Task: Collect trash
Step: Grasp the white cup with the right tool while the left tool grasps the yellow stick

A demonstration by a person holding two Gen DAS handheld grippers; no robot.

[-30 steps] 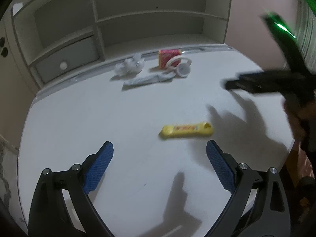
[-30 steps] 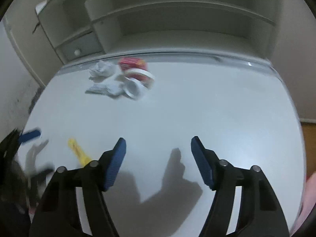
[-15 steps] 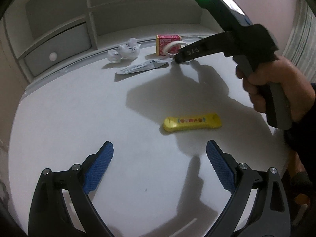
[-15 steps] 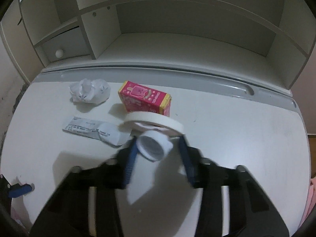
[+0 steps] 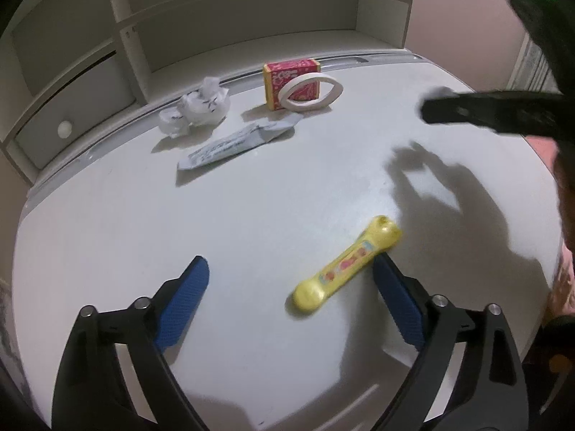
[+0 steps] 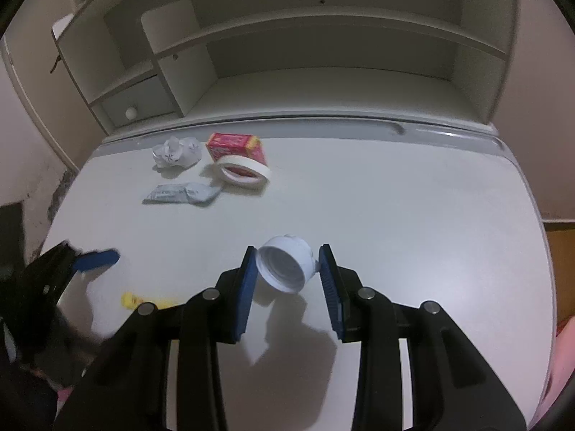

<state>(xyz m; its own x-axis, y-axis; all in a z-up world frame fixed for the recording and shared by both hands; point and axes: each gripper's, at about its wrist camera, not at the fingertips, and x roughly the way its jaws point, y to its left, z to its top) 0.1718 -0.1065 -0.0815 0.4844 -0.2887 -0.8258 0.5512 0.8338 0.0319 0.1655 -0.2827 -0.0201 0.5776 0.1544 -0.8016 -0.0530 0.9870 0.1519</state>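
My right gripper is shut on a small white plastic cup and holds it above the white table; in the left wrist view it is a blurred dark shape at the right. My left gripper is open low over the table, with a yellow wrapper lying against its right finger. At the table's back lie a crumpled white paper, a flat grey-white sachet, a pink carton and a roll of white tape. These also show in the right wrist view: paper, sachet, carton, tape.
A white shelf unit with a small drawer stands behind the table. The table's right edge drops to a wooden floor. The left gripper shows at the left of the right wrist view.
My right gripper has lifted the white cup away from the tape roll and drawn back toward the table's near side. My left gripper has moved closer to the yellow wrapper.
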